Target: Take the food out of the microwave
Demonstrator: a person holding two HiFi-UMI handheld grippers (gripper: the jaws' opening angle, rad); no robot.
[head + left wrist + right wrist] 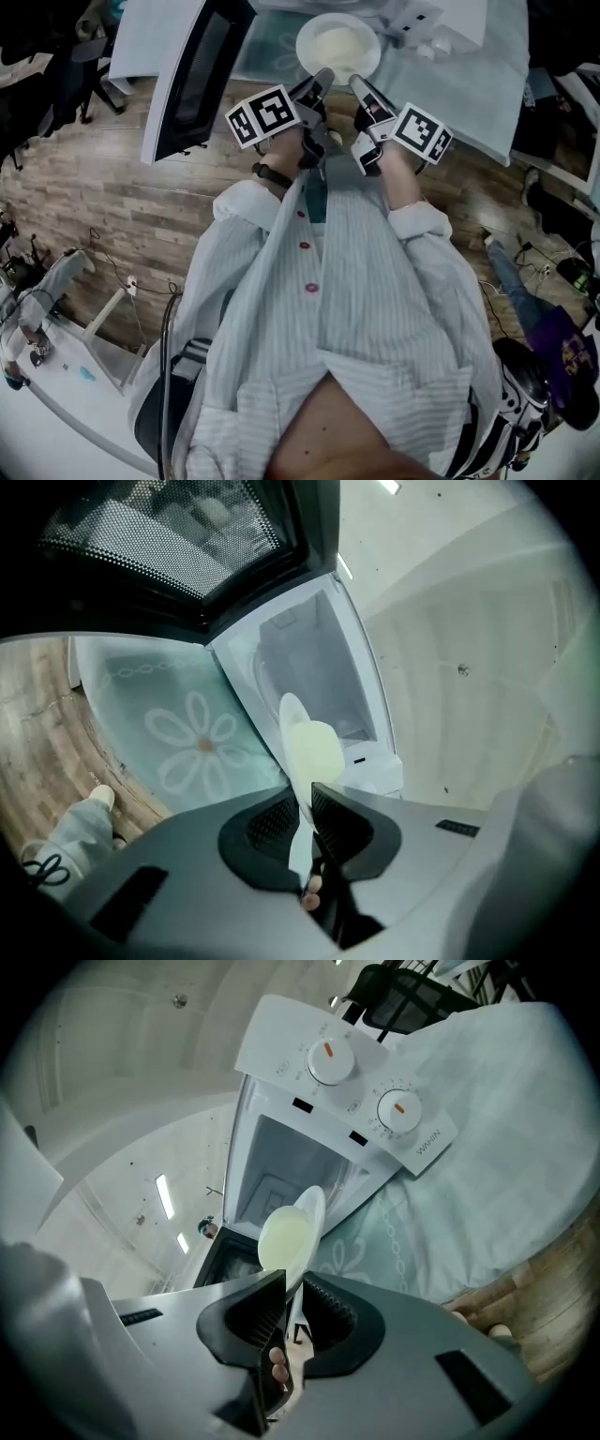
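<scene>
in the head view we are holding the white plate [337, 45] of pale food by its near rim, with the left gripper [322, 82] and right gripper [362, 86] side by side and the microwave door [202, 75] hanging open at left. in the left gripper view the jaws are pinching narrowly on the plate's edge, with the bare microwave cavity [314, 667] lying beyond. in the right gripper view the jaws are clamping the rim likewise. we are judging the food to be out, with setting it down on the cloth [469, 75] remaining.
</scene>
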